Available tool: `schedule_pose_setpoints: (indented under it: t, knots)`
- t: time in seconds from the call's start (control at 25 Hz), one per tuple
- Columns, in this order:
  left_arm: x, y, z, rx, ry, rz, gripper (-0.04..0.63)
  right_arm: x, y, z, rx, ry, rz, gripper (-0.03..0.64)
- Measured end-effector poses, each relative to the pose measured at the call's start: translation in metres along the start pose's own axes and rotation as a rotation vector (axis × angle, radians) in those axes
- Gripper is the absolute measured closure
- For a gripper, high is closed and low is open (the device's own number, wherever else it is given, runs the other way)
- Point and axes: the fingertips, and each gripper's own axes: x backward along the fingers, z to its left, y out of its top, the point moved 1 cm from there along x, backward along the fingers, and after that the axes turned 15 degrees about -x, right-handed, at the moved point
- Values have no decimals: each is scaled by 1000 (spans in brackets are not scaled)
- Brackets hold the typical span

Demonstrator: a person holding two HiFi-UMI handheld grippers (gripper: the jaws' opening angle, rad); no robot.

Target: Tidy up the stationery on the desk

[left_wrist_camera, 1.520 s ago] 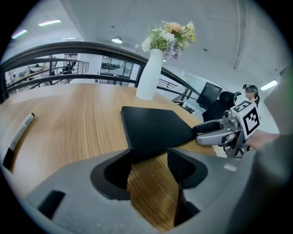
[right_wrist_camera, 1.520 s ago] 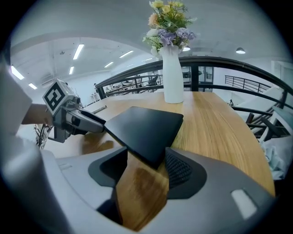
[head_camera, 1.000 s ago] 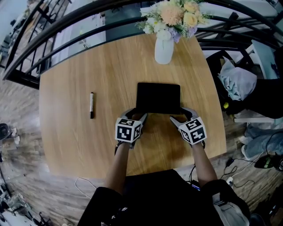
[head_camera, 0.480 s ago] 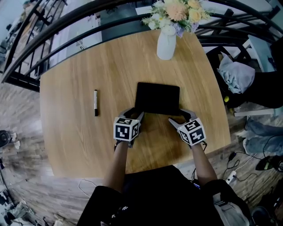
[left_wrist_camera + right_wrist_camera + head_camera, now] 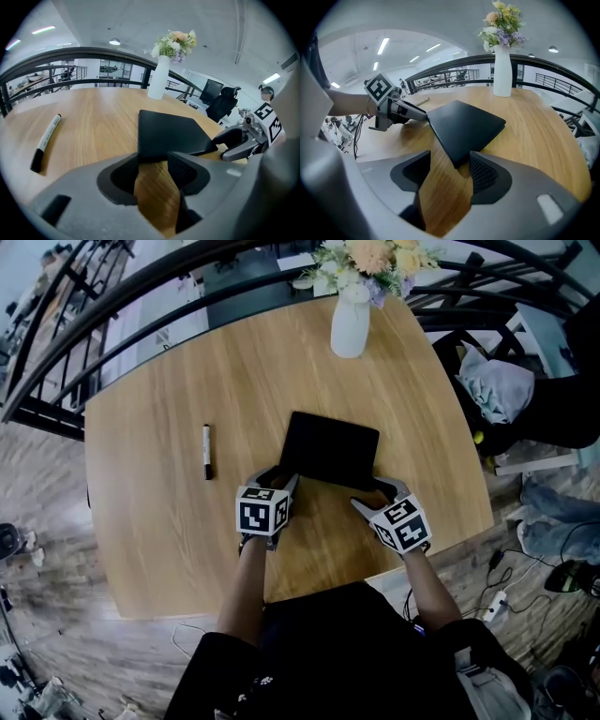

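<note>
One notebook (image 5: 330,448) beside gaping left tongs (image 5: 281,478), right tongs (image 5: 369,493).

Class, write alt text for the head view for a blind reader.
Seen from above, a person's left gripper and right gripper, fingers apart, sit at the near corners of a flat black pad on a wooden table. A marker lies to its left; a white vase of flowers stands beyond.
</note>
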Motion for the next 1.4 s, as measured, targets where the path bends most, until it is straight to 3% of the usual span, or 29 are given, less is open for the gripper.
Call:
schedule_pose_setpoints:
  t: [0.68, 0.72, 0.76, 0.84, 0.92, 1.04, 1.12, 1.24, 1.4]
  knots:
    - [36, -38, 13, -7, 13, 7, 416, 0, -43, 67, 47, 58, 77, 360]
    - [37, -41, 13, -9, 8, 14, 417, 0, -45, 74, 56, 78, 83, 362]
    - [39, -43, 13, -26, 6, 27, 459, -1, -46, 84, 62, 120, 85, 377]
    - [41, -47, 15, -103, 43, 50, 568, -4, -48, 116, 56, 240, 83, 515]
    - [45, -49, 21, -134, 94, 48, 601, -6, -51, 144, 56, 315, 90, 486]
    - [51, -53, 24, -78, 82, 21, 601, -1, -47, 156, 44, 362, 46, 497]
    - [55, -53, 23, -57, 71, 5, 601, 4, -36, 146, 19, 347, -4, 516]
    - [59, -52, 19, -22, 57, -30, 601, 8, -9, 117, 2, 276, -95, 606]
    - [64, -43, 6, 9, 48, -69, 601, 12, 29, 77, 26, 205, -166, 606]
